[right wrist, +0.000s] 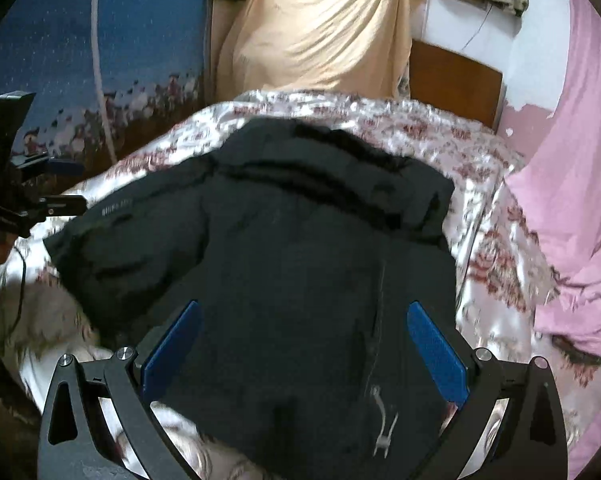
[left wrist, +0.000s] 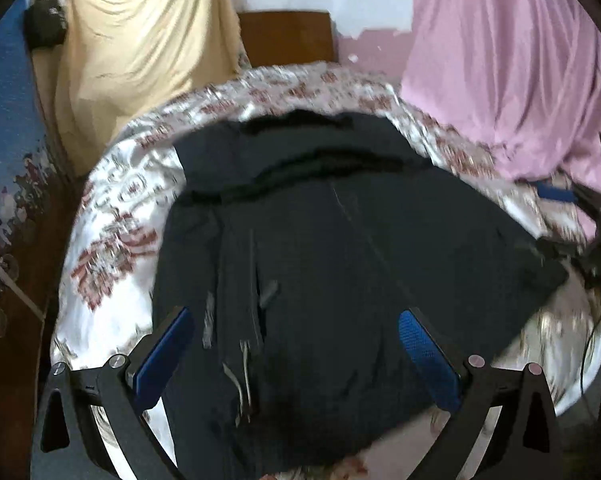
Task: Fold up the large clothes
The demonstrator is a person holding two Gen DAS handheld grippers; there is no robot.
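A large black padded jacket (left wrist: 320,248) lies spread on a bed with a floral cover (left wrist: 112,216); it also shows in the right wrist view (right wrist: 292,264), hood end at the far side. My left gripper (left wrist: 296,324) hangs open above the jacket's near hem, blue pads (left wrist: 168,352) wide apart, holding nothing. My right gripper (right wrist: 304,320) is open too, above the jacket's near part, empty. The right gripper shows at the right edge of the left wrist view (left wrist: 556,196); the left gripper shows at the left edge of the right wrist view (right wrist: 60,184).
The floral cover (right wrist: 480,184) surrounds the jacket. A yellow sheet (left wrist: 140,48) hangs at the back left, a pink sheet (left wrist: 508,60) at the right. A wooden headboard (left wrist: 286,36) stands behind the bed. A blue patterned wall (right wrist: 60,40) is on the left.
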